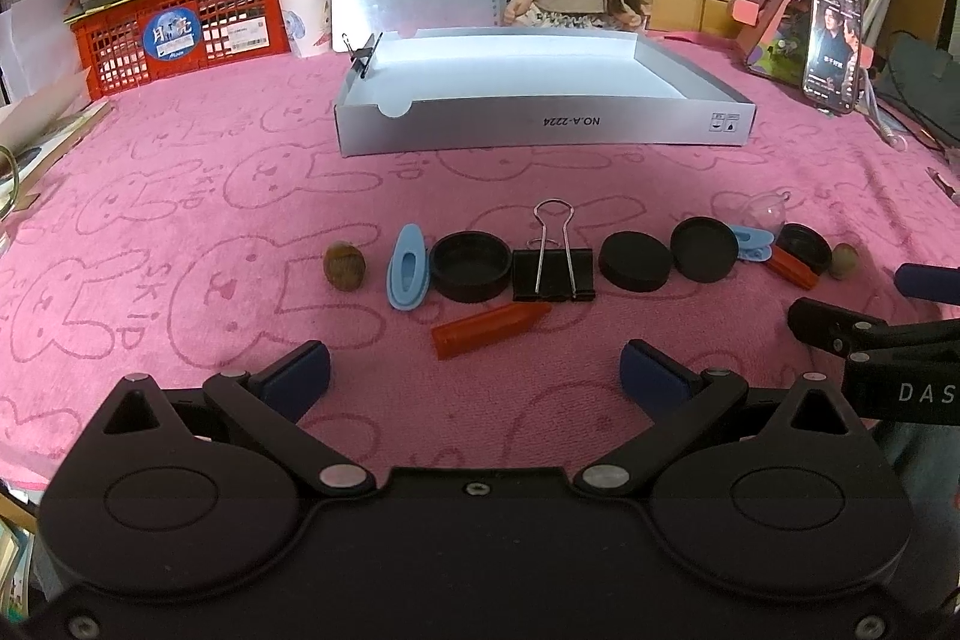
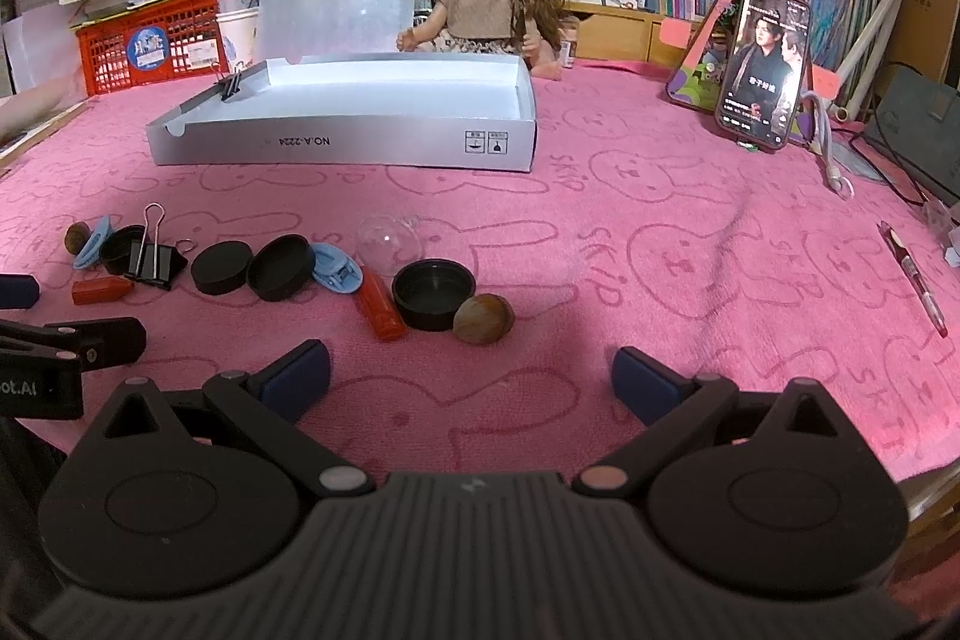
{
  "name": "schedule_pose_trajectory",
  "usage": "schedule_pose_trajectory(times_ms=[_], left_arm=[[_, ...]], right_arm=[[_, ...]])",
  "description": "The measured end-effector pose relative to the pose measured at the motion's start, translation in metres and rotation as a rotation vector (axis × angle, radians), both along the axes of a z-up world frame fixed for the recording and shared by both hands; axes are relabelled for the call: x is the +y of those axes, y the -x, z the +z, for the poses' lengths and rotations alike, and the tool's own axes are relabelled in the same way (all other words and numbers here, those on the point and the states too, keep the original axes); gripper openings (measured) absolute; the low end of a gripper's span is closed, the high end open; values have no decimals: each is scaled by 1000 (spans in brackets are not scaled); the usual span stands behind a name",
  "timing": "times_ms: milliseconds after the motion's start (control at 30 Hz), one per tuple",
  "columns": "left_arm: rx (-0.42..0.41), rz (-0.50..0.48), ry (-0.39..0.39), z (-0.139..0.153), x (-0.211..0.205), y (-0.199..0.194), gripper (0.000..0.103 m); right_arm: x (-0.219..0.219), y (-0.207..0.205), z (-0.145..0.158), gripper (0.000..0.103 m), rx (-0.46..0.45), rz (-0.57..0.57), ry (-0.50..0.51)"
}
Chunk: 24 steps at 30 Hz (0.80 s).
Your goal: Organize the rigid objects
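The left gripper [image 1: 474, 376] hangs low over the pink towel [image 1: 180, 172], jaws wide apart and holding nothing. At 12 o'clock, just past its fingertips, lies a red crayon [image 1: 489, 330], and beyond it a row: a brown nut [image 1: 344, 267], a blue clip [image 1: 409, 274], a black cap [image 1: 471, 266], a binder clip [image 1: 553, 261] and 2 more black lids [image 1: 636, 261]. The grey box [image 1: 540, 97] sits open farther off at 12 o'clock.

The right gripper [image 2: 471, 376] also has its jaws spread and empty. A second nut [image 2: 483, 318] rests at 12 o'clock just ahead, touching an upturned black cap [image 2: 433, 293], with another red crayon [image 2: 381, 311] at 11 o'clock. A pen [image 2: 912, 274] lies well apart at 2 o'clock.
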<state>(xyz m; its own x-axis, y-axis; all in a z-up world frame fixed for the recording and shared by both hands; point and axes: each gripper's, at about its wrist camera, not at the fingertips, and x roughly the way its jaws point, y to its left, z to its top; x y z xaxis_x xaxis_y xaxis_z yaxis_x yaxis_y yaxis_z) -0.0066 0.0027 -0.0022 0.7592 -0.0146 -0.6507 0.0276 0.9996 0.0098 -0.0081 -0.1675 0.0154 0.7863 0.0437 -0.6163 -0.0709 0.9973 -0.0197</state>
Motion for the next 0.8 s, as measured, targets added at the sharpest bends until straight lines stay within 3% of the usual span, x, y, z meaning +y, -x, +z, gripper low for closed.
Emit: schedule_pose_trajectory(times_ms=[200,333,467,633,800], left_arm=[[14,-26,8,3,4,0,101],[-3,-23,29,7,15,5,82],[-29,5,80,13,31,9,73],[-78,19,108,22,47,10,45],[-91,-45,146,28,45,17,34]], right_arm=[[0,-2,1,103,10,-8,-4],[-1,0,1,103,-2,-8,-7],[-7,7,6,103,-60,-13,-29],[-19,10,15,93,-111,-29,-46],[-23,8,13,76,-119,-36,-9]])
